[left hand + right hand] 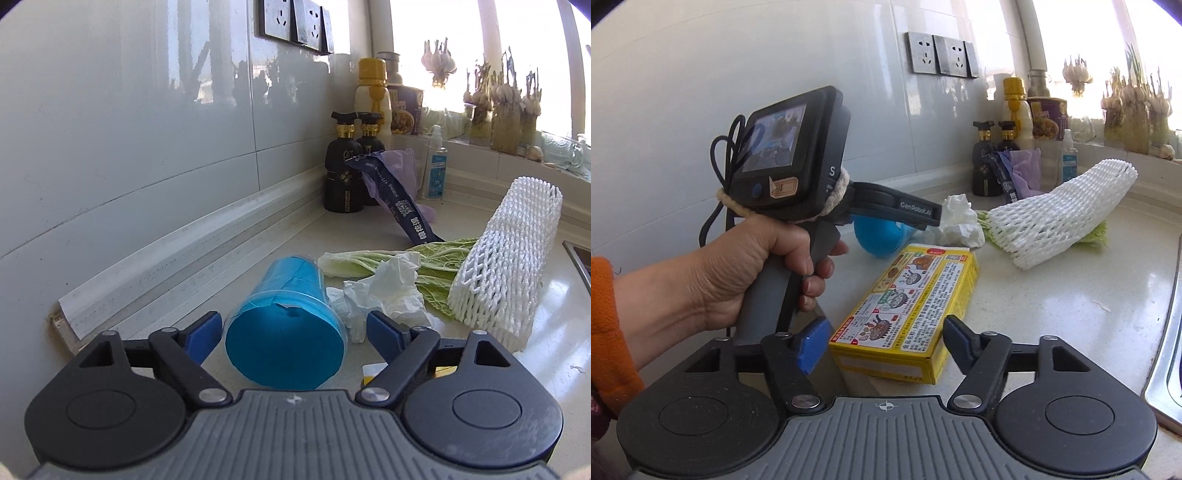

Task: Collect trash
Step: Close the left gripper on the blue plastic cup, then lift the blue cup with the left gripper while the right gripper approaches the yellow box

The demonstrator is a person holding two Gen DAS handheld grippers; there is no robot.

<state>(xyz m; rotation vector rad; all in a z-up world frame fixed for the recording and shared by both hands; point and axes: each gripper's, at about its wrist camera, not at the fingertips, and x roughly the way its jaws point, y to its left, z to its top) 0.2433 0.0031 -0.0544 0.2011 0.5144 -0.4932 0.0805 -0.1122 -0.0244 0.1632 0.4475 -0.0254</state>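
My left gripper (286,332) brackets the blue cup (284,332) lying on the counter (546,295), pads seemingly just short of it. My right gripper (882,343) stands apart around the yellow box (905,314). Square up, then squeeze gently.

Blue cup (286,332), clear rim. White crumpled tissue (384,291). White foam net sleeve (506,254), mesh pattern. Pale green cabbage leaf (432,258). Yellow box (908,306), red-and-black printed pictures and text. Off-white speckled bench (1071,314). Black bottles (343,173), gold collars. Orange sleeve (609,332).
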